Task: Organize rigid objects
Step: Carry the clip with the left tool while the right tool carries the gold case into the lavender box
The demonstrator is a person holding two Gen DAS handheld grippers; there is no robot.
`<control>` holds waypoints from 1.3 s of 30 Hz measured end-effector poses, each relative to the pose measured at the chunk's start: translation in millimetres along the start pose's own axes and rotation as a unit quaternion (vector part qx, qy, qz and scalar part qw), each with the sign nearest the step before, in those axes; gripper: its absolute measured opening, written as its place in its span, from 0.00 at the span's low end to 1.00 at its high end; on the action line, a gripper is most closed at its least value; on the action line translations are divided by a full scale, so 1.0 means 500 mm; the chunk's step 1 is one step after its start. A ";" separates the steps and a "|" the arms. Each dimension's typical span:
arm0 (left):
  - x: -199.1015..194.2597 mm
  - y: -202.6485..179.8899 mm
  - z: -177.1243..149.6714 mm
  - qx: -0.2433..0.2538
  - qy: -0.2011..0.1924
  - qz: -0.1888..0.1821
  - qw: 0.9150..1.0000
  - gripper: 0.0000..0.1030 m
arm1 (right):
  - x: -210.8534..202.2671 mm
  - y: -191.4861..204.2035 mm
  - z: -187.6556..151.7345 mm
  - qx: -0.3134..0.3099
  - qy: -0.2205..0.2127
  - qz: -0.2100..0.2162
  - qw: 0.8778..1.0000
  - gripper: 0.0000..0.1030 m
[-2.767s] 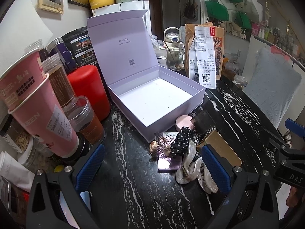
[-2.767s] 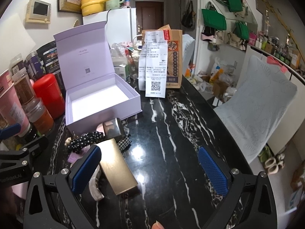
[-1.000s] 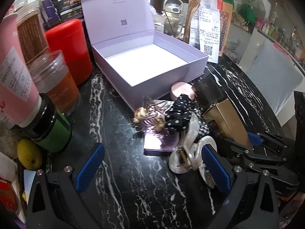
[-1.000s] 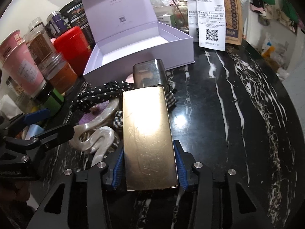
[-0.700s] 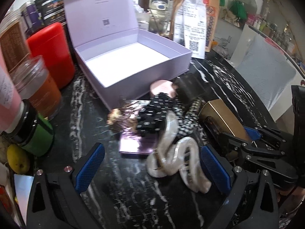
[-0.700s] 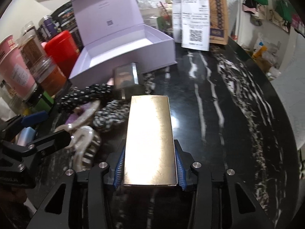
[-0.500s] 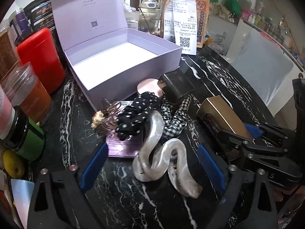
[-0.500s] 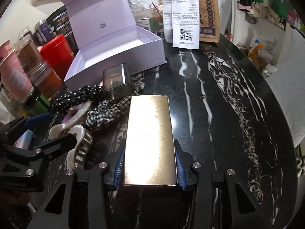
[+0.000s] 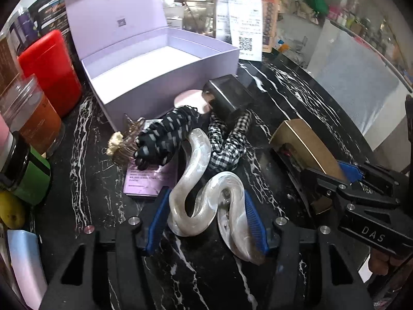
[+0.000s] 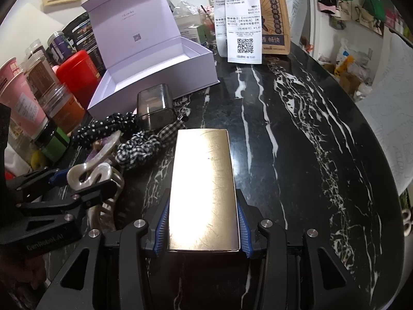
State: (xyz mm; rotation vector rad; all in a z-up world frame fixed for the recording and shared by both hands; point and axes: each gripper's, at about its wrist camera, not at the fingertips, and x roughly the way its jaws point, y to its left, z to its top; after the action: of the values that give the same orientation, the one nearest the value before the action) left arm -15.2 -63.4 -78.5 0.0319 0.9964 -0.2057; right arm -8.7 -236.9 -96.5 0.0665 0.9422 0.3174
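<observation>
Right gripper [image 10: 203, 222] clamped on a flat gold metal case [image 10: 204, 188], blue pads pressed to both long sides, case held just above the black marble tabletop [image 10: 309, 134]. Left gripper [image 9: 205, 222] closed around a pearl-white wavy hair claw [image 9: 206, 196], pads against its lower loops; whether lifted or lying on the marble, cannot tell.

Beyond the claw, a tight heap: black polka-dot scrunchie [image 9: 167, 134] draped over a purple card [image 9: 148, 178], beside a brown-and-gold hair clip [image 9: 124, 142]. Black-and-white gingham scrunchie [image 9: 227, 142] touching the claw's upper curve. Smoky translucent box [image 9: 228, 95] just behind the gingham, with a pink round compact [image 9: 189, 99] half hidden beside it.

Open lilac gift box [image 9: 155, 77] directly behind the heap, lid upright, inside bare. Heap sitting between both grippers and the box front wall.

To the left of the box: red canister [image 9: 51, 69], clear jar with orange contents [image 9: 33, 118], green-banded jar [image 9: 25, 173], a lemon [image 9: 10, 211]. Behind the box, a brown paper bag with receipts [image 10: 247, 18] and a glass kettle [image 9: 198, 7].
</observation>
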 end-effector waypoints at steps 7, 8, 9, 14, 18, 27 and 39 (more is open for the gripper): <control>-0.024 -0.002 -0.035 0.009 0.015 -0.011 1.000 0.54 | -0.017 0.003 -0.022 -0.005 0.001 -0.003 1.000 0.43; -0.028 0.000 -0.040 0.007 0.017 -0.012 1.000 0.54 | -0.019 0.004 -0.026 -0.008 0.002 -0.004 1.000 0.43; -0.033 0.005 -0.047 0.004 0.019 -0.014 1.000 0.54 | -0.024 0.007 -0.033 -0.013 0.003 -0.006 1.000 0.43; -0.043 0.021 -0.065 -0.012 0.015 -0.029 0.999 0.54 | -0.035 0.017 -0.055 -0.029 0.010 -0.008 1.000 0.44; -0.038 0.015 -0.060 -0.009 0.017 -0.020 1.000 0.54 | -0.027 0.021 -0.059 -0.028 0.012 -0.012 0.999 0.45; -0.003 0.012 -0.054 0.001 0.049 0.006 0.999 0.62 | -0.011 0.023 -0.057 -0.033 0.014 -0.030 0.999 0.58; -0.005 0.020 -0.063 0.004 0.038 0.015 0.999 0.59 | -0.004 0.034 -0.053 -0.058 0.005 -0.054 0.997 0.42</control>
State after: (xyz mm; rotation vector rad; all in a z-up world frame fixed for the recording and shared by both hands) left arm -40.9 -49.5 -94.0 0.0632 1.0699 -0.1818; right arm -35.2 -223.5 -107.4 -0.0917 0.9325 0.2718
